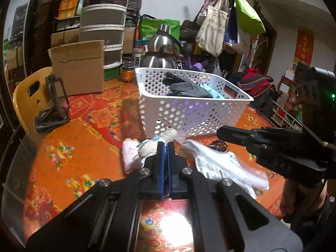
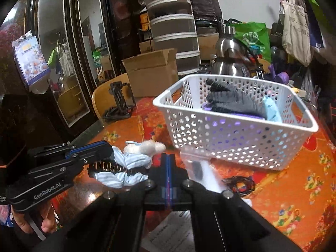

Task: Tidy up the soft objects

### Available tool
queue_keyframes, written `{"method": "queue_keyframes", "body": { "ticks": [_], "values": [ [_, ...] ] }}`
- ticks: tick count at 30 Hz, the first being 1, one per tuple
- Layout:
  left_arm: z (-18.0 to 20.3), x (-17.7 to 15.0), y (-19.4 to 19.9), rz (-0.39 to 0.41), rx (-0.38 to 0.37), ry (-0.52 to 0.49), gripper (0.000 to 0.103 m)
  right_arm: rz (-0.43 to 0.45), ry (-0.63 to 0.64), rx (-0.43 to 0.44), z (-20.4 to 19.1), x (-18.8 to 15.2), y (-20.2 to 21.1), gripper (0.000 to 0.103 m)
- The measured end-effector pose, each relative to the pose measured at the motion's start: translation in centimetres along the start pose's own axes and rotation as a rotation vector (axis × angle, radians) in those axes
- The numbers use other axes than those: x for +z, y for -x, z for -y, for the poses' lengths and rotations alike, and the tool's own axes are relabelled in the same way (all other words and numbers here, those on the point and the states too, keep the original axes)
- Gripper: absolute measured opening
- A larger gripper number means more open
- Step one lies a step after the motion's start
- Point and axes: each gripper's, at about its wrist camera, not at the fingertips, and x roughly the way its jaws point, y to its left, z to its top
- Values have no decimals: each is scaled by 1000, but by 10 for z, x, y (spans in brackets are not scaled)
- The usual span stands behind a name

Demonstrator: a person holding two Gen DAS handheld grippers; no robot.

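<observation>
A white perforated basket (image 1: 189, 115) (image 2: 241, 138) stands on the orange floral tablecloth and holds dark grey gloves (image 1: 187, 88) (image 2: 229, 98) and a light blue cloth (image 2: 272, 109). In front of it lie a small plush toy (image 1: 155, 142) (image 2: 145, 147) in striped blue clothes and a pink towel (image 1: 130, 155). My left gripper (image 1: 166, 147) (image 2: 109, 147) is shut, its tips at the toy; whether it grips the toy is unclear. My right gripper (image 2: 168, 159) (image 1: 222, 133) is shut and empty, over a clear plastic bag (image 1: 222, 166) (image 2: 199, 168).
A cardboard box (image 1: 79, 67), a black stand (image 1: 54, 105), steel kettles (image 1: 161, 50), stacked containers and a jar stand behind the basket. A black hair tie (image 2: 241, 185) lies by the bag. A wooden chair (image 1: 27, 92) is at the left.
</observation>
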Motion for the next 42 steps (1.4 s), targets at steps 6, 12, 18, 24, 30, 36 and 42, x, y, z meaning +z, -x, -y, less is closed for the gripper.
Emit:
{"method": "queue_keyframes", "body": {
  "ticks": [6, 12, 18, 24, 30, 36, 42],
  "values": [
    [3, -3, -2, -13, 2, -1, 2, -71, -82, 84, 13, -16, -16, 0],
    [-24, -19, -13, -63, 58, 33, 2, -138, -114, 111, 8, -35, -53, 22],
    [-69, -38, -29, -139, 77, 109, 2, -141, -102, 108, -2, -31, -67, 26],
    [-76, -46, -38, -162, 80, 115, 2, -169, -55, 106, -20, -35, -81, 13],
    [-73, -45, -35, -144, 42, 133, 2, -110, -24, 73, -27, -25, -61, 10],
    [-53, -27, -20, -84, 12, 117, 2, -47, -23, 72, -16, -8, -28, 10],
    [-30, -1, -7, -28, -21, 86, 2, 13, -13, 56, -3, 10, 11, 10]
  ]
}}
